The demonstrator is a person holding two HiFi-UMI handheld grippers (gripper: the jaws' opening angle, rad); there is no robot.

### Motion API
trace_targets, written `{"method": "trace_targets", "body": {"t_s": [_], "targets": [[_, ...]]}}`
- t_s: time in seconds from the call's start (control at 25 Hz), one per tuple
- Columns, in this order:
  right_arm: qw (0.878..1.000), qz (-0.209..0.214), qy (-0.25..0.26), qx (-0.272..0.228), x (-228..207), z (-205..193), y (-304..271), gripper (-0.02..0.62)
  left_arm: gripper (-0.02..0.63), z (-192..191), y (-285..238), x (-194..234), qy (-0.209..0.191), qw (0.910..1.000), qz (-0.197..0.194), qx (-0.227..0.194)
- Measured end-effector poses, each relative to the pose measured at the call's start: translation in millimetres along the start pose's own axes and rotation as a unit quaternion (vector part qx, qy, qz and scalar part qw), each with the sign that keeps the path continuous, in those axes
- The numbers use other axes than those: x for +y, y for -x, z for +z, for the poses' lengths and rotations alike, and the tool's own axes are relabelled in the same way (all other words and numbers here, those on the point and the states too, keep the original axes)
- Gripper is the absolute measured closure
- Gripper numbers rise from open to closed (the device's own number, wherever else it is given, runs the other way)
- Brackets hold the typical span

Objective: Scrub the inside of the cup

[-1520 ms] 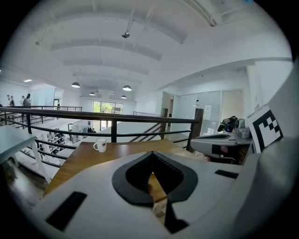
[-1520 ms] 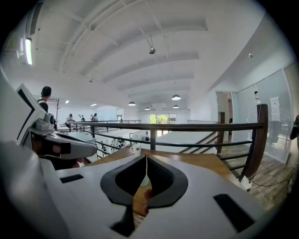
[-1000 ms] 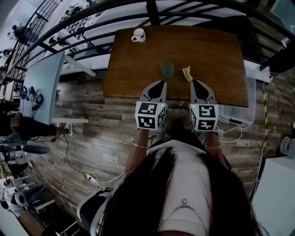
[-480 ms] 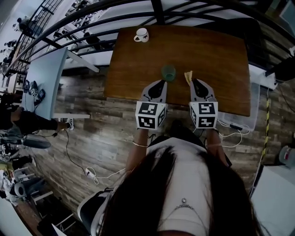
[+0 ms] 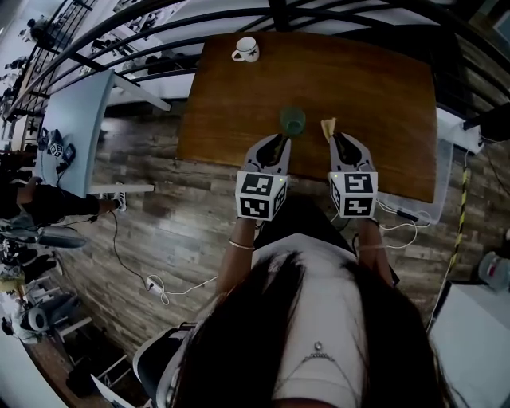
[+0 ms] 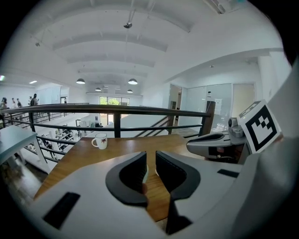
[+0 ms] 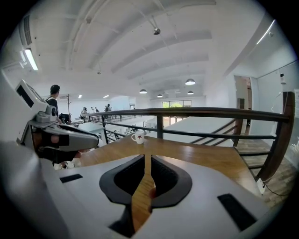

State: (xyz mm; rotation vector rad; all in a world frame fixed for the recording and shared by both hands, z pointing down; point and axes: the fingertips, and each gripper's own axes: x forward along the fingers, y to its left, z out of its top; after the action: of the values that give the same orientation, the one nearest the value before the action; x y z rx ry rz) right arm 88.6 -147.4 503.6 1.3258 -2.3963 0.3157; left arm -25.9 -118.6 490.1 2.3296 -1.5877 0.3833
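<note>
A translucent green cup (image 5: 292,121) stands on the wooden table (image 5: 374,88) right at the tips of my left gripper (image 5: 280,139). That gripper's jaws have just been opening. In the left gripper view a narrow gap shows between the pads of the left gripper (image 6: 150,163), with only a pale sliver of the cup's edge (image 6: 145,173) beside the left pad. My right gripper (image 5: 338,137) is shut on a pale yellow scrubber (image 5: 327,127), which sticks out toward the cup. It shows as a tan strip (image 7: 147,177) pinched in the right gripper (image 7: 148,163).
A white mug (image 5: 245,49) with a red mark sits at the table's far left corner. A dark railing (image 5: 271,16) runs just behind the table. A pale blue table (image 5: 76,135) stands to the left, a clear plastic box (image 5: 410,199) and cables on the floor to the right.
Both grippers have edged a little farther over the table and sunk slightly. The cup and the scrubber have stayed at their tips.
</note>
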Motion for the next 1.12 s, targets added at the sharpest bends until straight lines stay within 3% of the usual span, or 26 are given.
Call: {"method": "trace_targets", "body": {"t_s": [0.56,0.92,1.12], "targets": [[0.999,-0.008,-0.013,0.038,7,-21,-29,0.465,0.469,-15,-21,30,-0.006,0.9999,-0.01,0.007],[0.998,-0.02,-0.018,0.064,-4,-41,-49,0.421,0.386,-42,-51,33,-0.018,0.9982,-0.042,0.04],[0.996,-0.022,-0.015,0.083,-8,-57,-57,0.402,0.371,-58,-65,38,-0.017,0.9973,-0.047,0.054]]}}
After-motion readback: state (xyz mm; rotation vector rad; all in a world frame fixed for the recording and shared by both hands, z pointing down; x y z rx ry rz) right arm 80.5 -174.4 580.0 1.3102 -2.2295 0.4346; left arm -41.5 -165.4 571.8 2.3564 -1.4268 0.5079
